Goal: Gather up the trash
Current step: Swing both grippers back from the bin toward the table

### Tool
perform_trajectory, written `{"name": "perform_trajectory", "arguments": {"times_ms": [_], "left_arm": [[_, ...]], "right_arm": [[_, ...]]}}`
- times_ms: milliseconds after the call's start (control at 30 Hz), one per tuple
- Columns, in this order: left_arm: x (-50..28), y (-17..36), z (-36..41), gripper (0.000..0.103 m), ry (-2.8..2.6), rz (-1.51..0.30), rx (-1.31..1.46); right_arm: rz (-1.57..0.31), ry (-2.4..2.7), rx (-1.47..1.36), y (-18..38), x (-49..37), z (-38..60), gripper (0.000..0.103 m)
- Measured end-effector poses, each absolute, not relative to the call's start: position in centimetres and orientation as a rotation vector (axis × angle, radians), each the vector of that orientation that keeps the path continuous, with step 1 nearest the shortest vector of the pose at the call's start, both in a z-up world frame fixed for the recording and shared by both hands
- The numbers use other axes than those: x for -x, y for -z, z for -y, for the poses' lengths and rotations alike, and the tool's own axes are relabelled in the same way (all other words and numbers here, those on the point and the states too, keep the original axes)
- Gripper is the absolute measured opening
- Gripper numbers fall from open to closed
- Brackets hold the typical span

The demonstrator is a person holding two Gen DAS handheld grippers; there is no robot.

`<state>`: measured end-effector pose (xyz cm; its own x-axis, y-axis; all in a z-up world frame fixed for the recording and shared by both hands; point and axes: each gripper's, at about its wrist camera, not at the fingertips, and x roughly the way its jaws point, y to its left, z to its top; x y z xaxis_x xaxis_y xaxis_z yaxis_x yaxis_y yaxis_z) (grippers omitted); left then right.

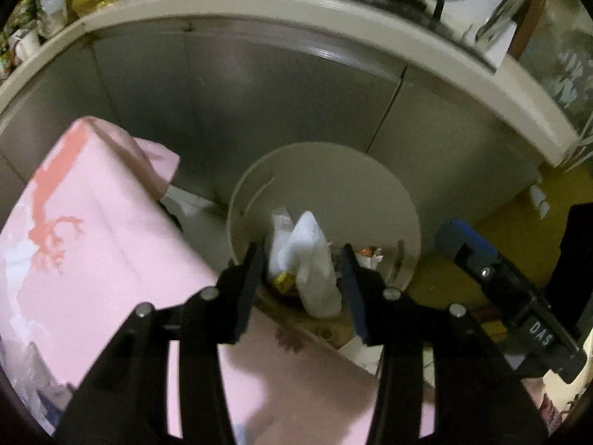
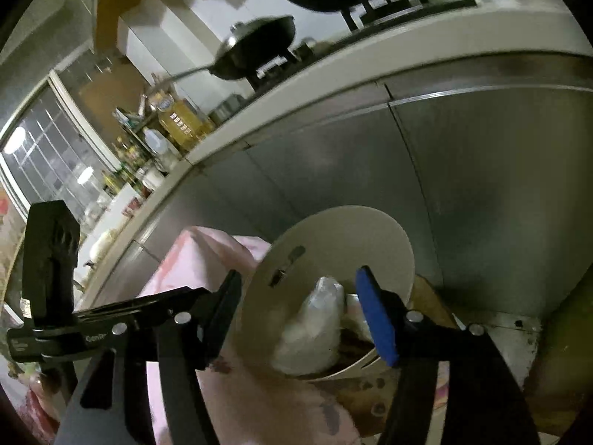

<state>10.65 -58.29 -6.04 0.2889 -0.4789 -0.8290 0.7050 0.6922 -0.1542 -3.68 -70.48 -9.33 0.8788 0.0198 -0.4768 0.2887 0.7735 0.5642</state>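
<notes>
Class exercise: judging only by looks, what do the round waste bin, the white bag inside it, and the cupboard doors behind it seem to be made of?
Waste bin: probably plastic, matte cream, thin smooth wall with moulded slots.
White bag: thin plastic film, crumpled, translucent, slightly glossy.
Cupboard doors: apparently brushed metal, perhaps stainless steel, grey with a soft streaky sheen.

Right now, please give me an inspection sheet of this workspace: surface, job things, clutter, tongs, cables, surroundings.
Surface: pink cloth covers something left of the bin.
Job things: white bin on the floor holds a white bag and small scraps.
Clutter: cardboard beside the bin.
Tongs: left tongs open, over the bin, nothing held; right tongs open, empty, beside the bin.
Cables: nothing seen.
Surroundings: steel cabinet doors behind the bin; counter above with pans on the stove and bottles.
</notes>
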Motion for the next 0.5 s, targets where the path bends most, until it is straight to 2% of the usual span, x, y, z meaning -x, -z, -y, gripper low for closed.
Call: {"name": "perform_trajectory", "arguments": {"times_ms": [167,200,267,500], "left_arm": [[-7.9,1.7,52.9,0.042,0.809,-0.925,-0.136],[-6.9,0.8,50.8,0.047,0.808,-0.901,-0.104],[-5.7,0.0,47.7,0.053,0.782,-0.859,-0.085],[-2.5,-0.4,31.4,0.053,0.569,-0.783,0.007]], "right_arm": [[-0.433,0.094,-0.673,7.3,6.0,67.5,0.062],[-0.425,0.078,-0.675,7.1,6.5,66.6,0.062],[-0.423,0.041,-0.679,6.8,6.9,64.6,0.062],[-0.488,-0.104,-0.656,6.6,6.2,56.7,0.062]]}}
